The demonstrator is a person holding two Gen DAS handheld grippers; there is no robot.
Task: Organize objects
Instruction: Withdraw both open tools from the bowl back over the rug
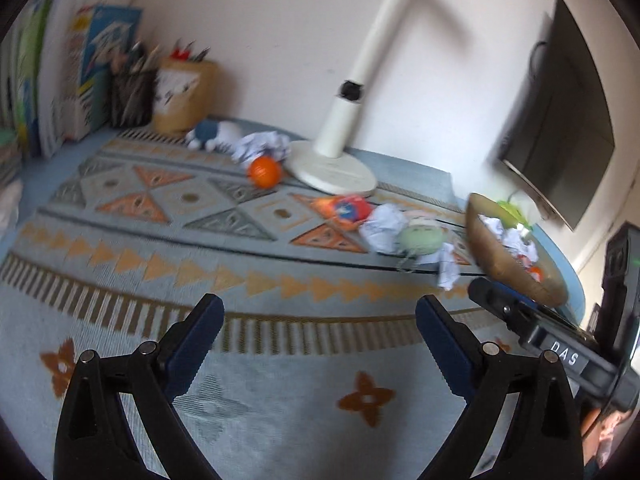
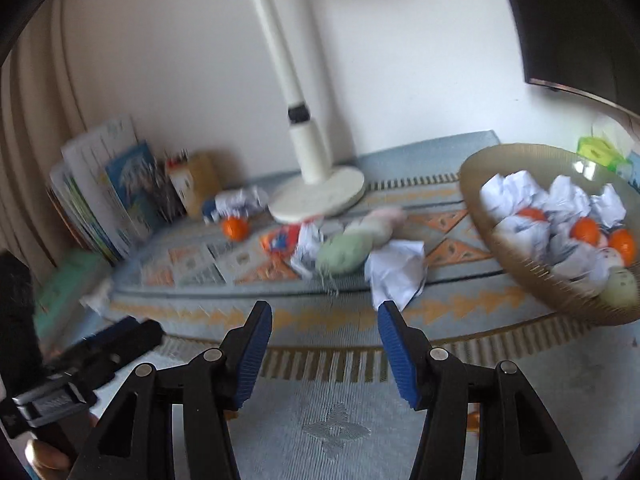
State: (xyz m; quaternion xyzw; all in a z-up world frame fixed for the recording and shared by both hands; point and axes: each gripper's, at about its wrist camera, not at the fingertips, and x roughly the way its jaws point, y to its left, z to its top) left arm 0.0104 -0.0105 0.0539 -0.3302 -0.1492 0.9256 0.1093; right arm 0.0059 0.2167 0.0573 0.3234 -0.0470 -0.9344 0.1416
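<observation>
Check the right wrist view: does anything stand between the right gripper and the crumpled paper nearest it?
Nothing visible does. The right gripper, open and empty, faces the crumpled paper just beyond its fingertips; only bare patterned cloth lies between them.

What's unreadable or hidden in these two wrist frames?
- Basket contents: left wrist view, near wall hides most.
- Book covers: right wrist view, motion blur, text unreadable.
- Lamp head: both views, cut by top edge.
- Green item behind basket: rim hides it, identity unclear.
- Monitor: both views, cropped.
</observation>
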